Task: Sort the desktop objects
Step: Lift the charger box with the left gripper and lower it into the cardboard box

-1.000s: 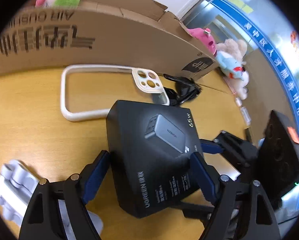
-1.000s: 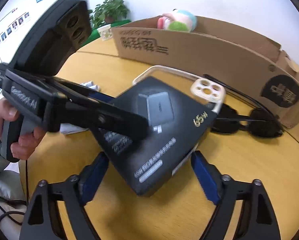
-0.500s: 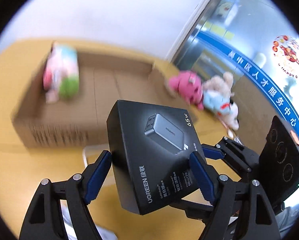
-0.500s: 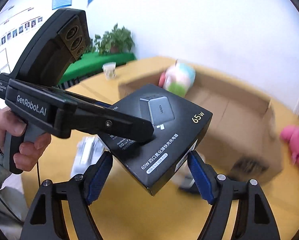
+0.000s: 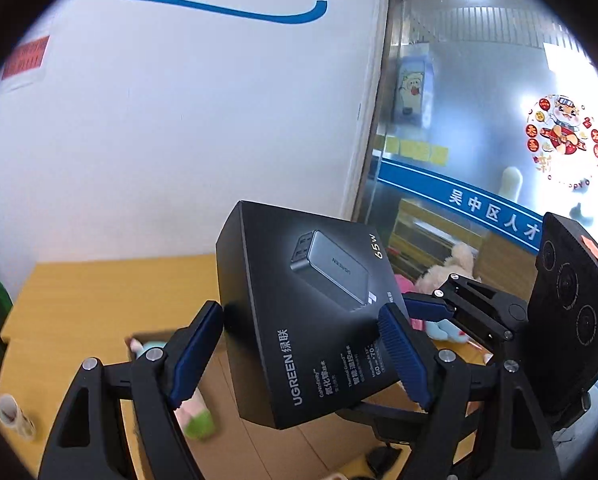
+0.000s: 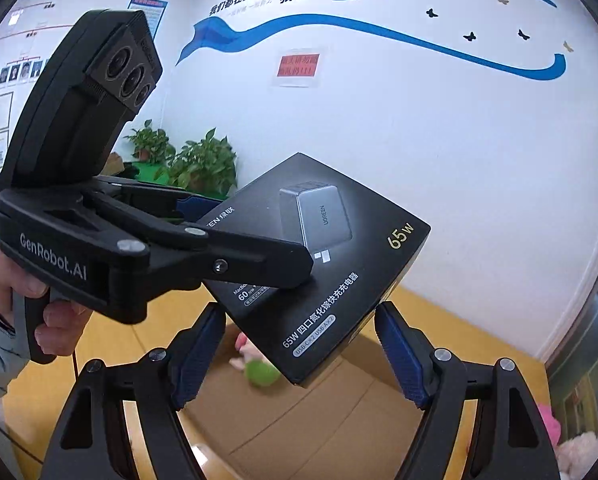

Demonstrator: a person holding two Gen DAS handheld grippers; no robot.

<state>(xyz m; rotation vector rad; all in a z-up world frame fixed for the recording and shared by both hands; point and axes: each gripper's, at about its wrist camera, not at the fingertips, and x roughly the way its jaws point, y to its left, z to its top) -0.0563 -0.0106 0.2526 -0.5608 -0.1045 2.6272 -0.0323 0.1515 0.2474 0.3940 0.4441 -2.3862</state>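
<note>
A black UGREEN charger box (image 5: pixel 319 320) hangs in the air, tilted, with both grippers on it. My left gripper (image 5: pixel 299 310) has its blue pads (image 5: pixel 197 350) against the box's two sides, shut on it. My right gripper (image 6: pixel 297 311) clamps the box (image 6: pixel 339 248) at its near corner. In the left wrist view the right gripper (image 5: pixel 419 308) reaches the box's right edge from the side. In the right wrist view the left gripper (image 6: pixel 255 240) comes in from the left, held by a hand (image 6: pixel 3 280). Below lies an open cardboard box (image 5: pixel 259 452) holding a pink and green plush toy (image 5: pixel 195 416).
The cardboard box (image 6: pixel 299 432) stands on a yellow wooden table (image 5: pixel 79 292). Plush toys (image 5: pixel 439 276) sit at the table's far right, by a glass door. A paper cup (image 5: pixel 15 416) stands at the left. Potted plants (image 6: pixel 203 168) line the white wall.
Both grippers have lifted the charger box well up off the table. The phone case and cable have dropped out of view, and the open cardboard box now lies beneath.
</note>
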